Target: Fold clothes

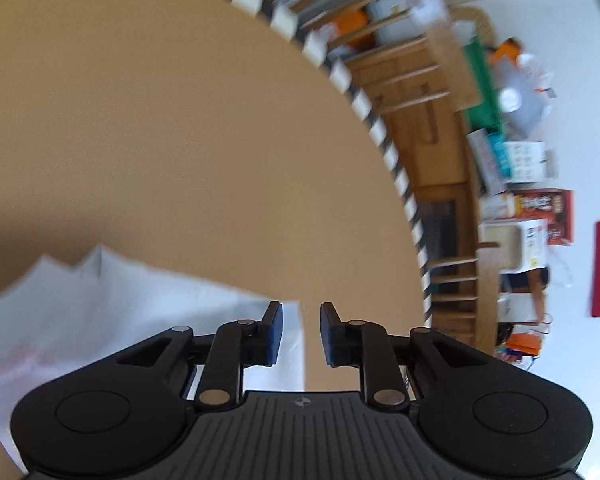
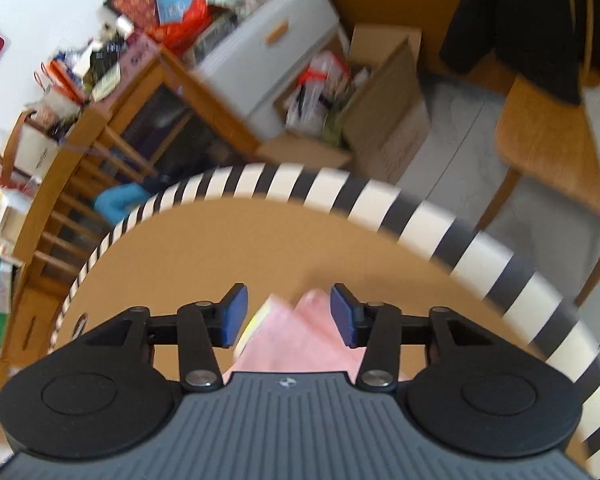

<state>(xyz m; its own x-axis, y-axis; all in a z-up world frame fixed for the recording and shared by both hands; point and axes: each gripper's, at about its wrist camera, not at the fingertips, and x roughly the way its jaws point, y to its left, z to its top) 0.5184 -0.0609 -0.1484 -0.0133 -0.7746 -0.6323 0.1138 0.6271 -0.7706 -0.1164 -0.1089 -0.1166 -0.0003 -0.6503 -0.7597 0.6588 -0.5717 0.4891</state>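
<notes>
In the left wrist view a white garment (image 1: 112, 304) lies on the tan table (image 1: 180, 140) at the lower left. My left gripper (image 1: 301, 334) is open and empty, its left finger over the garment's right edge. In the right wrist view a pink garment (image 2: 296, 340) with a yellowish edge lies on the table (image 2: 204, 248) under my right gripper (image 2: 288, 316). That gripper is open, with the cloth's pointed corners between the fingers. Whether the pads touch the cloth cannot be told.
The table has a black-and-white striped rim (image 2: 380, 200) (image 1: 364, 100). Wooden chairs (image 2: 548, 152), a cardboard box (image 2: 380, 120), a white cabinet (image 2: 268, 48) and cluttered wooden shelves (image 1: 436, 140) stand beyond the edge.
</notes>
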